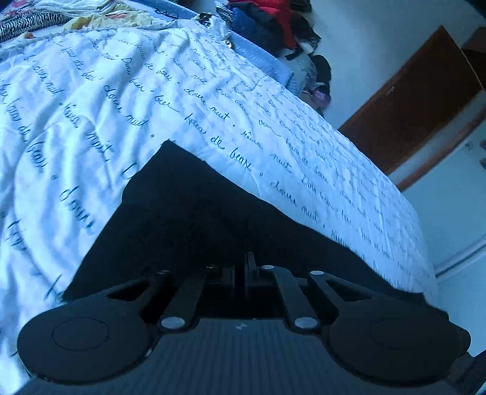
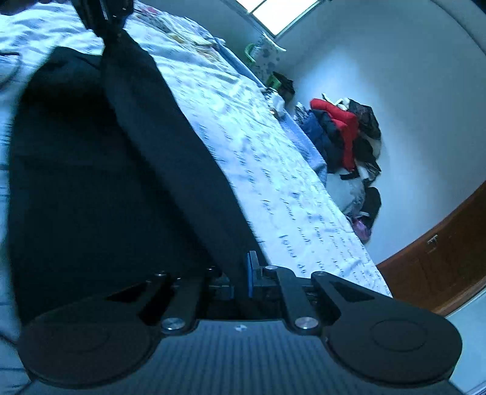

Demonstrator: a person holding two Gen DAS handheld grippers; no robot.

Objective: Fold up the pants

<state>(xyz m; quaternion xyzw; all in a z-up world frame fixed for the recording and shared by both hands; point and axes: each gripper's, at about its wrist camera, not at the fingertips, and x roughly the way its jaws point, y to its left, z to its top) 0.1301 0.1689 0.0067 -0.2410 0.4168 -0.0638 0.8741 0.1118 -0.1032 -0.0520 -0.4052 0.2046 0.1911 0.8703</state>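
Both grippers are clamped on the black pants (image 2: 91, 182): the right gripper (image 2: 243, 273) and left gripper (image 1: 241, 273) each pinch an edge, lifting the cloth off the white bedspread (image 1: 91, 106) beneath it.

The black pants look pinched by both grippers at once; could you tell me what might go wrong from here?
1. The right gripper holds only the narrow edge of the black pants, so the fabric may slip out.
2. The pants span tautly up to the left gripper; uneven motion could skew the fold.
3. The bedspread is already rumpled, so dragging fabric could bunch it further.
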